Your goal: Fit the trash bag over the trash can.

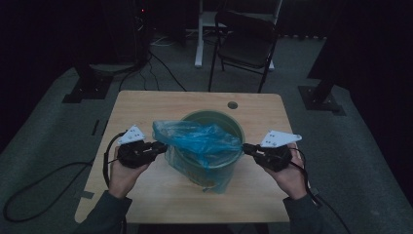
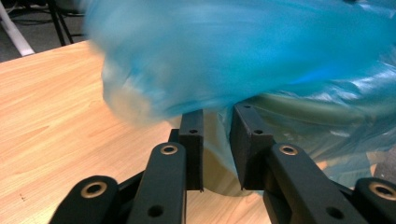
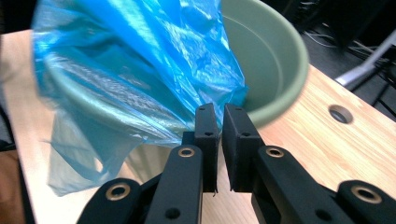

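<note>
We pull a blue plastic bag over a green bucket.

The green bucket stands in the middle of the tabletop. The blue plastic bag lies over its top and hangs down its front side. Our left gripper is at the bag's left edge, jaws narrow, with thin bag film between them; we cannot tell if they pinch it. Our right gripper is at the bucket's right rim, jaws almost together at the bag's edge.
</note>
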